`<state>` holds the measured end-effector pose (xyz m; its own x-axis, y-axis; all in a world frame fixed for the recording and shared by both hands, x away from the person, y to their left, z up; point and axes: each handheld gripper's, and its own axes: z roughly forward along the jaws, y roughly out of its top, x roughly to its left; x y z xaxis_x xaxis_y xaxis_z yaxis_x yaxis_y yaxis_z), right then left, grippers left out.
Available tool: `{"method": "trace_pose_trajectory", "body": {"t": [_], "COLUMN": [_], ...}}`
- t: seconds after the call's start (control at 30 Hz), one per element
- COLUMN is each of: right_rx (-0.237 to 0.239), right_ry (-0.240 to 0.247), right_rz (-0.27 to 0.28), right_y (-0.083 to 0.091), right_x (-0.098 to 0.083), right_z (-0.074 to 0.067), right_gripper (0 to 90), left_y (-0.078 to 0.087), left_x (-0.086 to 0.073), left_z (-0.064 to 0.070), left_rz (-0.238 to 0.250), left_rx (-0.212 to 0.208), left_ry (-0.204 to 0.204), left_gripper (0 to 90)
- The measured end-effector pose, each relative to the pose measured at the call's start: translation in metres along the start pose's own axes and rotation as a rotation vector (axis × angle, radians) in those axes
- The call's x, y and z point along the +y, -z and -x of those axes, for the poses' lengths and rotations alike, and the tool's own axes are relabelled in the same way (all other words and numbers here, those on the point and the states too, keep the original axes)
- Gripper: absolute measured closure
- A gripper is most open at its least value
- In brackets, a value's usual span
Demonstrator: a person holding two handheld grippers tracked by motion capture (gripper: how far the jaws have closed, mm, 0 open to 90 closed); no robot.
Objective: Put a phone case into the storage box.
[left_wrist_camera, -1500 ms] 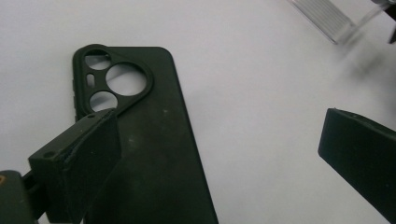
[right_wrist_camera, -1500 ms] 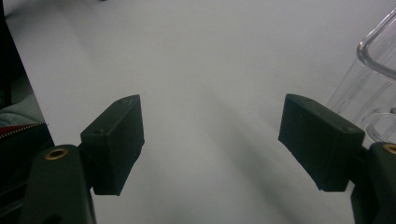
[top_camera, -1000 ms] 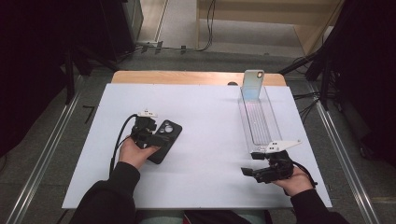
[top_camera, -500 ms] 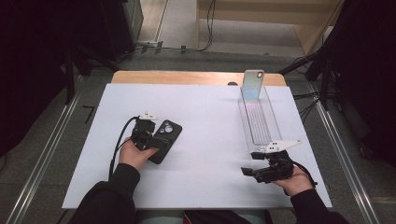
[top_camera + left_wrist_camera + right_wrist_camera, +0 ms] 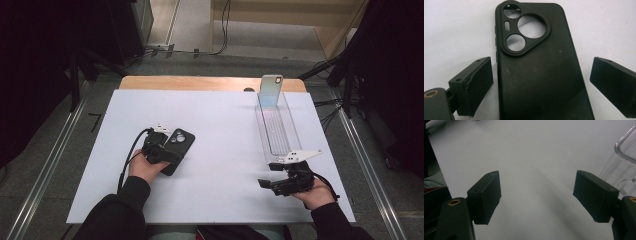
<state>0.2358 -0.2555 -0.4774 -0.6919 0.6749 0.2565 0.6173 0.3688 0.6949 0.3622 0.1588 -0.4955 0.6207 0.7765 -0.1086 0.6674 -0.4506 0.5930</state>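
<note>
Black phone case (image 5: 539, 72) lies flat on the white table (image 5: 225, 130), left side, btwn my left gripper's (image 5: 541, 82) spread jaws, pads not touching it. Far right: clear tray (image 5: 276, 127), w/ my right gripper (image 5: 537, 195) near its end, jaws wide, nothing between.

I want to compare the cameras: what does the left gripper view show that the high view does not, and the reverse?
Left gripper view alone: the black phone case's camera cutouts seen close, and gaps between it and both jaws. High view alone: the clear tray, a phone standing at its far end, and the right gripper. Both: the case on the white table, the left gripper around it.
</note>
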Motion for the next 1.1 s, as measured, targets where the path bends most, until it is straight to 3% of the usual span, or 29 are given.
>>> {"method": "trace_pose_trajectory", "body": {"t": [0.2,0.47,0.67,0.93,1.1], "right_rx": [-0.002,-0.005,-0.008,-0.005,-0.001], "right_ry": [0.0,0.001,0.003,0.002,0.003], "right_rz": [-0.001,-0.005,-0.007,-0.006,0.001], "right_y": [0.0,-0.001,-0.001,-0.001,0.0], "right_x": [0.0,0.0,0.0,0.0,0.0], "right_z": [0.0,0.0,-0.001,-0.001,-0.001], "right_gripper": [20.4,20.4,20.4,20.4,20.4], "left_y": [-0.003,-0.005,-0.004,-0.002,0.002], "left_x": [-0.003,-0.007,-0.007,-0.005,-0.002], "left_z": [0.008,0.014,0.018,0.017,0.01], "left_rz": [-0.001,0.012,0.012,0.001,0.006], "left_rx": [0.061,0.119,0.134,0.127,0.076], "left_ry": [-0.052,-0.079,-0.061,-0.049,0.013], "left_gripper": [4.3,7.2,11.2,13.0,14.0]}}
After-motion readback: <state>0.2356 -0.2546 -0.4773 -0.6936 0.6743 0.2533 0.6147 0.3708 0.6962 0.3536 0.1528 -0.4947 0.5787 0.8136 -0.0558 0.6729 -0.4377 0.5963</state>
